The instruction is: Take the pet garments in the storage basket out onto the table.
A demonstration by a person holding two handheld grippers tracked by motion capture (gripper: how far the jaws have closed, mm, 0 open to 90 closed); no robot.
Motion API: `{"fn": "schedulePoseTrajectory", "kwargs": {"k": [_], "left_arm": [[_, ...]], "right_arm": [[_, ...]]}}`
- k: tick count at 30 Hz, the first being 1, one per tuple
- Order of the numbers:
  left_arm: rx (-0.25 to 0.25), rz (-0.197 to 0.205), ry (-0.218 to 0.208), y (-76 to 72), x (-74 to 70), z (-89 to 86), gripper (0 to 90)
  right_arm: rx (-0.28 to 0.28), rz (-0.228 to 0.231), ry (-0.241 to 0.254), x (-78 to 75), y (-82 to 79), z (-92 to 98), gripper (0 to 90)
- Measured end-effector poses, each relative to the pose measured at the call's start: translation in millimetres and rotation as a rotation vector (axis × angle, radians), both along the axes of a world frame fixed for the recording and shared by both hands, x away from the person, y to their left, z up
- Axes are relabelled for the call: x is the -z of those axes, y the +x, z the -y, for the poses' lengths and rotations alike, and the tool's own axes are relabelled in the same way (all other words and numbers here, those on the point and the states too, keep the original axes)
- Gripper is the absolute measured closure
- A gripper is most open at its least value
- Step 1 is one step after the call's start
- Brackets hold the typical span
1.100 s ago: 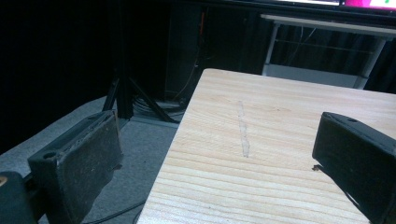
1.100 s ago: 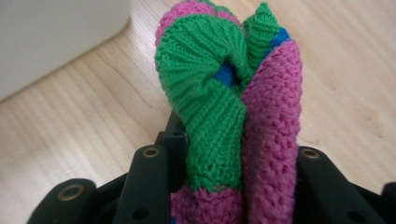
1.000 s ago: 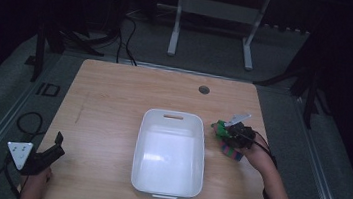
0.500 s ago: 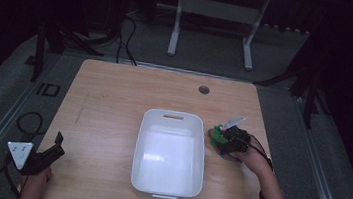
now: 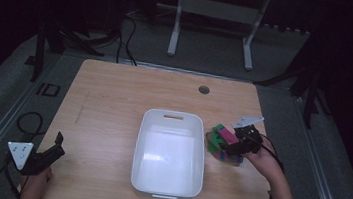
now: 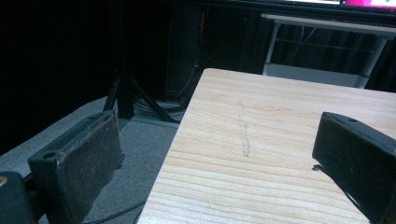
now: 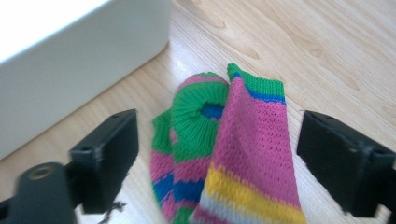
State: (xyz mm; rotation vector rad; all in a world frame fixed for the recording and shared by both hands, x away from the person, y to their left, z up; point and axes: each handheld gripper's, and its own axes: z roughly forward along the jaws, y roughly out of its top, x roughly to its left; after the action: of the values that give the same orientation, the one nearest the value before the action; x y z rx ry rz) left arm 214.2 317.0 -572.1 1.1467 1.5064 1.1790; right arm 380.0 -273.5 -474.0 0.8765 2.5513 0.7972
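Knitwear is the matter in hand: nearest, at the table's (image 5: 114, 97) near-left corner, the left gripper (image 5: 50, 153) hovers with its jaws spread on nothing. Farther right, the right gripper (image 5: 232, 147) has just been opening, its pads now clear on both sides of the striped sock bundle (image 7: 224, 154), which lies on the wood just right of the white bin (image 5: 165, 189). Soft, light and squashy, the bundle should suit a pinch across its thick rolled middle, not a loose edge.
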Motion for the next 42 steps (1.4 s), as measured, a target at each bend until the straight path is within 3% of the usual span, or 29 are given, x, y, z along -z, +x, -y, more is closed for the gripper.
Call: {"fn": "schedulePoseTrajectory", "kwargs": {"k": [6, 13, 22, 29, 31, 34, 38, 42], "left_arm": [[-0.003, -0.001, -0.002, 0.0, 0.0, 0.0, 1.9], [-0.004, 0.001, -0.001, -0.3, 0.0, -0.1, 1.8], [-0.004, 0.0, -0.002, -0.2, 0.0, 0.0, 1.8], [-0.003, 0.001, -0.002, -0.2, 0.0, -0.1, 1.9], [-0.002, 0.001, -0.002, -0.2, 0.0, 0.0, 1.8], [-0.001, 0.003, -0.001, -0.2, 0.1, 0.0, 1.8], [-0.001, 0.004, -0.001, -0.3, 0.1, 0.1, 1.8], [-0.002, 0.005, 0.002, -0.3, 0.1, 0.3, 1.9]], "right_arm": [[0.051, 0.037, 0.087, -9.3, -14.1, 17.9, 13.2], [0.1, 0.105, 0.1, -8.6, -30.9, 43.8, 13.1], [0.211, 0.149, 0.15, 13.6, -57.1, 76.0, 13.0], [0.316, 0.201, 0.19, 31.6, -72.4, 88.1, 12.9], [0.329, 0.216, 0.199, 35.3, -75.8, 90.6, 13.0], [0.348, 0.237, 0.173, 41.8, -81.8, 94.1, 13.0], [0.387, 0.243, 0.196, 51.8, -92.7, 99.2, 13.0], [0.429, 0.286, 0.202, 61.1, -104.2, 102.5, 13.0]]}}
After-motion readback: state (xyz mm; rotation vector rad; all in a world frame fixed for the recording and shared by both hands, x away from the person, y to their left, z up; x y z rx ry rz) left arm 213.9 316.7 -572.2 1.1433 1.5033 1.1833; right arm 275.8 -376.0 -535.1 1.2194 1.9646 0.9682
